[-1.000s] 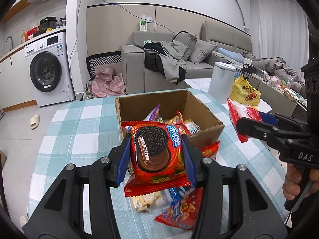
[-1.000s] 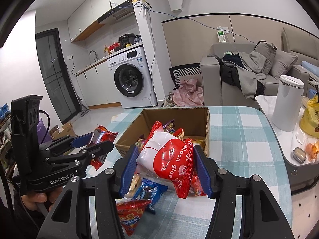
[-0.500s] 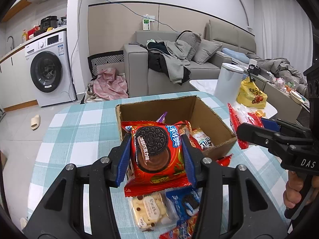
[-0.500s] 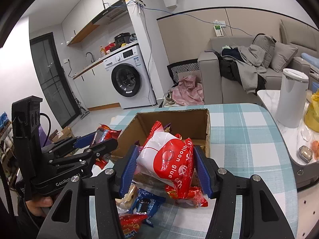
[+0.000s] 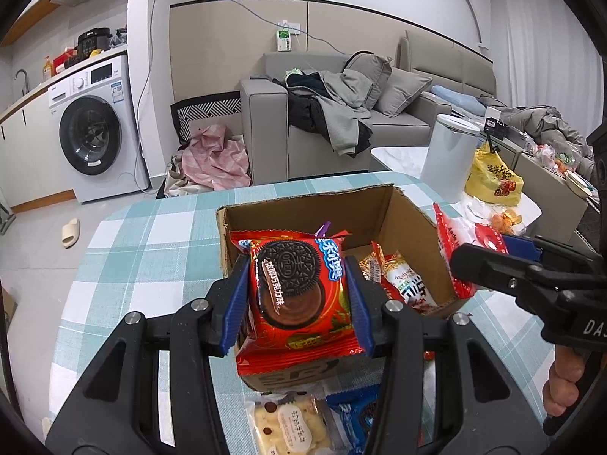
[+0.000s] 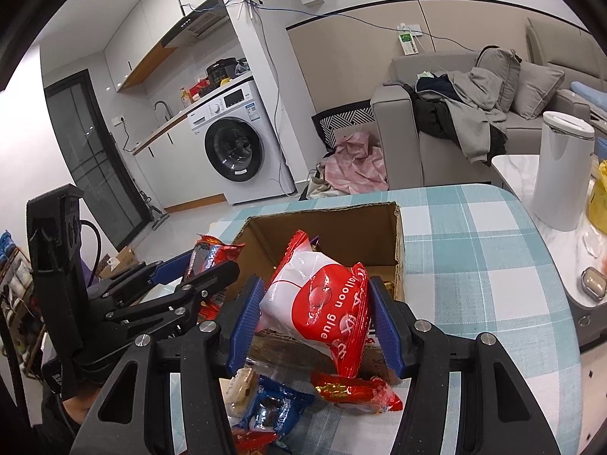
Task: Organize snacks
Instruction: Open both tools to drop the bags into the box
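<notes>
both claws clamped over the cardboard box (image 5: 379, 204), left gripper (image 5: 297, 299) pinching the red oreo packet (image 5: 299, 295) by its sides, right gripper (image 6: 315, 322) squeezing the red-and-white pouch (image 6: 322, 311), probably light, crinkly, slippery, crushable, best gripped gently mid-body.

Cardboard box (image 5: 383, 204) top open, back half free; snack packs (image 5: 402, 280) crowd front right corner.

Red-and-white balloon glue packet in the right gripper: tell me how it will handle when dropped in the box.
The balloon glue packet looks puffy and crinkled between the right gripper pads, so probably light and floppy. Its glossy film may slip. Unlikely to roll.
</notes>
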Demonstrator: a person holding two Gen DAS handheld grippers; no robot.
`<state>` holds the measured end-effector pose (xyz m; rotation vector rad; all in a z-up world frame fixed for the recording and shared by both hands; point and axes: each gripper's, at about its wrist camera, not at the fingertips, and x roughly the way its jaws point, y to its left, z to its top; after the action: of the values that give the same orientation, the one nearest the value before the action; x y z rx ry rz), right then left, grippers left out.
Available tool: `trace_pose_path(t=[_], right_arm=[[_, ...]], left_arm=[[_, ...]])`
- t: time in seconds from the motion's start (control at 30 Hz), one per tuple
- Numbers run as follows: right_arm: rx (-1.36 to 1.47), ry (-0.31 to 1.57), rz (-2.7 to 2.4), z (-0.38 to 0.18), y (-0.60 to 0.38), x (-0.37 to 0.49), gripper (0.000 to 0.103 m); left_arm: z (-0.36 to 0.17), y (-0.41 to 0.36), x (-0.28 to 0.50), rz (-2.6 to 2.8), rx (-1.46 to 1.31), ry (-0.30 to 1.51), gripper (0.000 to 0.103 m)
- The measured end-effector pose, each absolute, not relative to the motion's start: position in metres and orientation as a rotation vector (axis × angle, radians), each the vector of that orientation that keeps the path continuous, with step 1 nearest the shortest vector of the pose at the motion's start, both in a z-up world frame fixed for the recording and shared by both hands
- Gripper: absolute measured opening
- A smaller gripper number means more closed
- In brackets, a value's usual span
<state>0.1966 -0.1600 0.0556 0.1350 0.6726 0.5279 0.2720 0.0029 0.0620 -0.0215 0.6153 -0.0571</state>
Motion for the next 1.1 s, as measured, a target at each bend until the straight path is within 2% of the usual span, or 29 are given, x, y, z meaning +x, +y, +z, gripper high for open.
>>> trace_pose_path(t=[0.63,1.1], right_arm=[[0.168,0.756,0.491,0.029,-0.154,0.233,0.057],[0.14,0.73,0.449,0.029,-0.146,0.247,0.059]], left_arm=[[0.031,0.0,0.313,-0.05,-0.029,0.658,0.045],[0.016,0.001,0.33,-0.052,-0.039,0.679,0.045]])
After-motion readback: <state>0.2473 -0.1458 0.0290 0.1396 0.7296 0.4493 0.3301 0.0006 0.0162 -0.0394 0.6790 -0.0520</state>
